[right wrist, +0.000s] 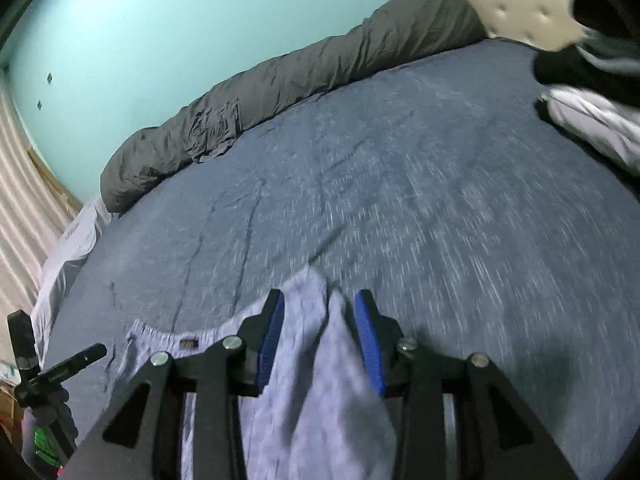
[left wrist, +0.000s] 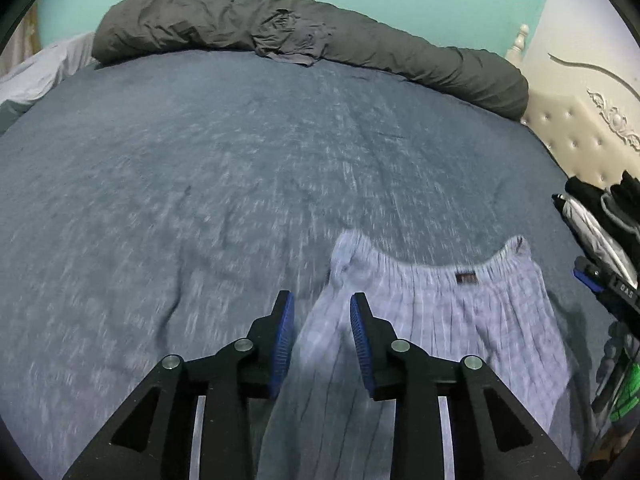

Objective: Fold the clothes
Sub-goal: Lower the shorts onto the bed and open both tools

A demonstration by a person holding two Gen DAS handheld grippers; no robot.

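Light blue checked shorts (left wrist: 440,312) with an elastic waistband lie on the blue bed sheet (left wrist: 240,160), waistband away from me. My left gripper (left wrist: 322,304) is open, its blue pads either side of the shorts' left edge. My right gripper (right wrist: 320,300) is open over the shorts' right corner (right wrist: 316,360), where cloth bunches up between the pads. In the left wrist view the right gripper shows at the right edge (left wrist: 608,280). In the right wrist view the left gripper shows at the lower left (right wrist: 52,372). Both views are motion-blurred.
A rolled dark grey duvet (left wrist: 320,40) runs along the far side of the bed by the teal wall. A cream tufted headboard (left wrist: 580,128) stands at right. Black and white clothes (right wrist: 592,108) are piled near the headboard. A striped curtain (right wrist: 24,200) hangs left.
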